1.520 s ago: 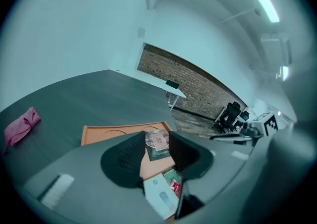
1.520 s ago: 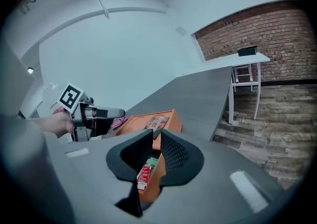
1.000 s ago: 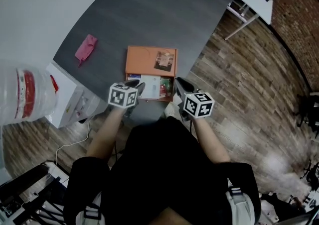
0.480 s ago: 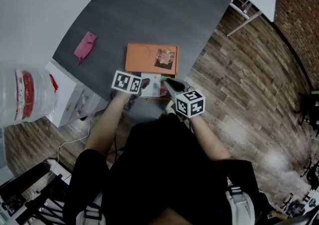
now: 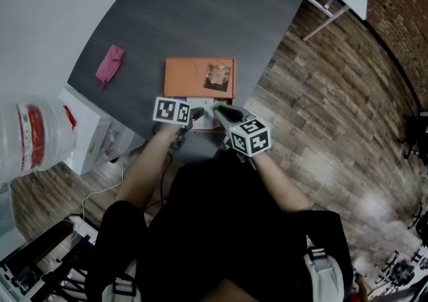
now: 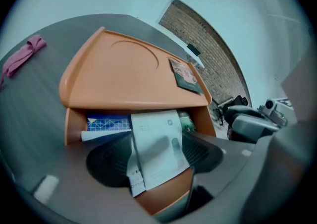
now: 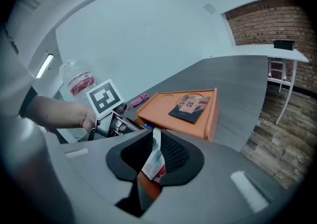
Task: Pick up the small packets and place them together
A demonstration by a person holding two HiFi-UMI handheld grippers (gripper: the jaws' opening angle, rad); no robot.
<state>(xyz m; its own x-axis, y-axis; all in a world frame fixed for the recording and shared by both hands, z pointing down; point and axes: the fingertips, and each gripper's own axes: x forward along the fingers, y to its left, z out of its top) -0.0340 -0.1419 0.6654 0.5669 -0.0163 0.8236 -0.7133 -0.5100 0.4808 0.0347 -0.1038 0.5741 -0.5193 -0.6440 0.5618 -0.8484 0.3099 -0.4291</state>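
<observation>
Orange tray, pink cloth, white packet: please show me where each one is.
orange tray (image 6: 119, 69), left gripper view, bare flat top
pink cloth (image 5: 110, 65), head view, its middle
white packet (image 6: 158, 148), left gripper view, middle of its face

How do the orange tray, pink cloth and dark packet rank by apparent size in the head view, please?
1. Orange tray, clearly the largest.
2. Pink cloth and dark packet look about alike, so I won't rank them.

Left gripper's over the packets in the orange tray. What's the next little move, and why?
Probably close the left gripper on the white packet: its jaws have just been opening and straddle that packet without pressing it. The right gripper is shut on a red-and-white packet.
</observation>
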